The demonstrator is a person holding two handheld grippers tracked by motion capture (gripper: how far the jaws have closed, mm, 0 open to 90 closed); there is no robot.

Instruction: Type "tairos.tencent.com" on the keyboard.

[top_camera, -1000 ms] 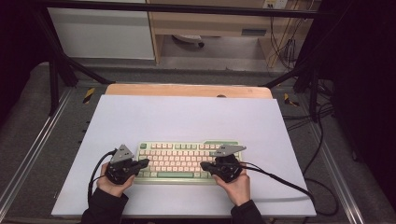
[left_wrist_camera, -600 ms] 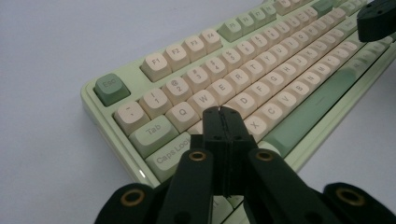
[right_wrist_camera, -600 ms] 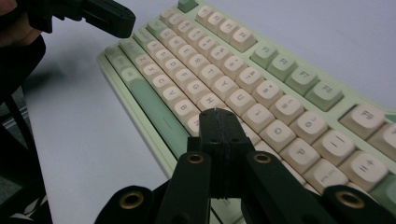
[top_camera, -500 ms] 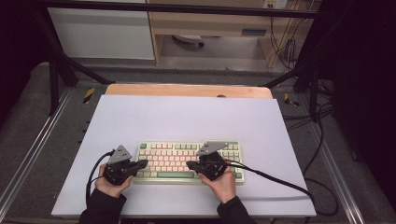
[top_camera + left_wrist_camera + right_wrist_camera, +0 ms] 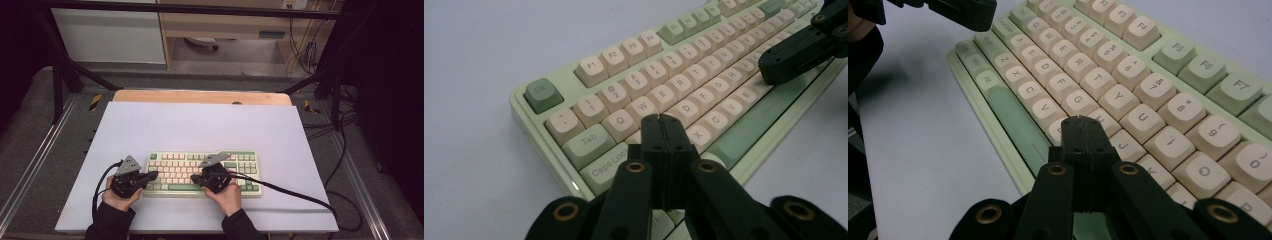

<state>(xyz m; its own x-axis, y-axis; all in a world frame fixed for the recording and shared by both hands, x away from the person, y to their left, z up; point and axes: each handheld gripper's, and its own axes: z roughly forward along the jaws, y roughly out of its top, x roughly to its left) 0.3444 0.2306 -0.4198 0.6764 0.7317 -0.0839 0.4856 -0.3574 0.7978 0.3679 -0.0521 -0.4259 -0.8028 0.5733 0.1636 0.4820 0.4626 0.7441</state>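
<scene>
Under both claws, keyboard (image 5: 200, 172), jaws closed

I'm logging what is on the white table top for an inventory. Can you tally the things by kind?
Keyboard: 1
Handheld tools: 2, the left tool and the right tool, both with jaws closed over the keys
Total: 3
</scene>
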